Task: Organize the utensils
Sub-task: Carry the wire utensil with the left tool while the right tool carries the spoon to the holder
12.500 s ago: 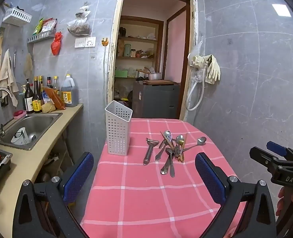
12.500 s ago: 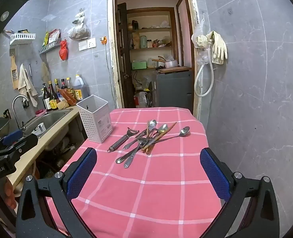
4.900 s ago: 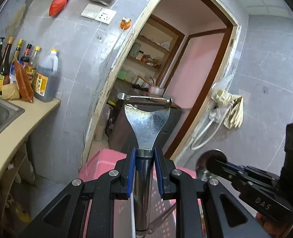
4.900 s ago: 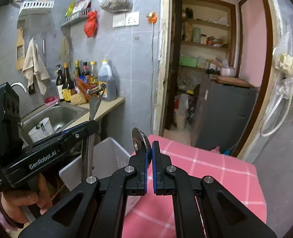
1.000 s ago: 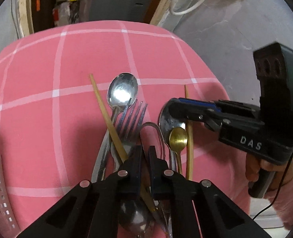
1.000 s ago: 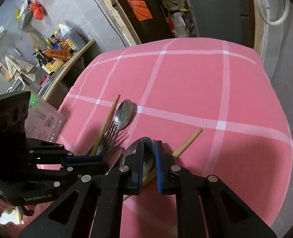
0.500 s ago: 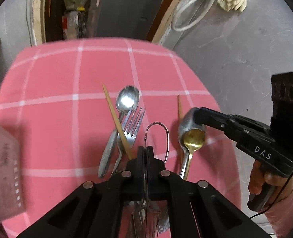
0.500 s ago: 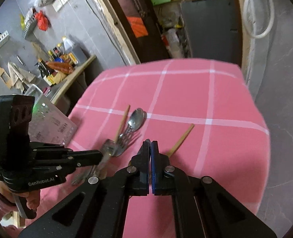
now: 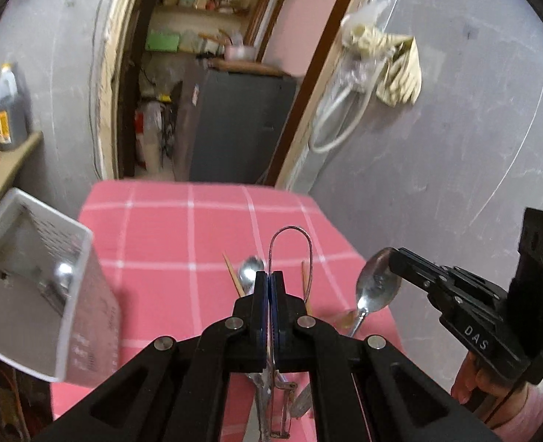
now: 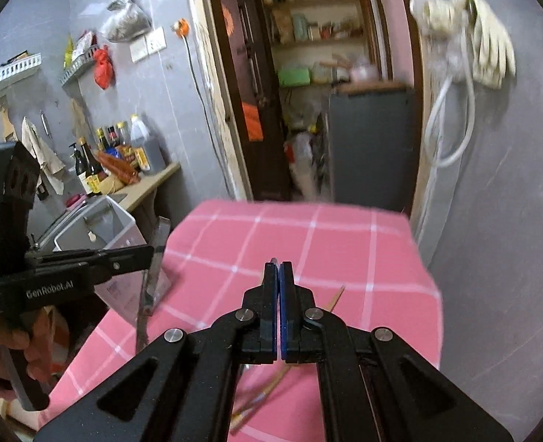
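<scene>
change vs 0.5 s ago: both grippers have come up off the pink checked tablecloth; cameras now look more level, doorway and white holder in view, cutlery pile lower in frame.
left gripper: blue pads pressed together, pinching a thin metal wire-loop utensil; the loop sticks up past the fingertips, the rest of it hangs below the jaws. Exact utensil type: cannot tell.
right gripper: pads pressed together on a large steel spoon; in the left wrist view the bowl pokes out beyond the black fingers, lifted off the cloth. In the right wrist view only a sliver of metal shows at the tips.
white perforated plastic utensil holder: at the left edge of the table, tilted in view by the fisheye, blurred; something shiny and metal sits inside.
left on the cloth: a smaller steel spoon and wooden chopsticks just behind the left fingertips; a second chopstick beside the right fingers; more steel handles under the left gripper, tangled, count unclear.
small gold spoon: near the big spoon's handle, blurred.
background: grey tiled wall, open doorway with dark grey cabinet, sauce bottles on the counter.
</scene>
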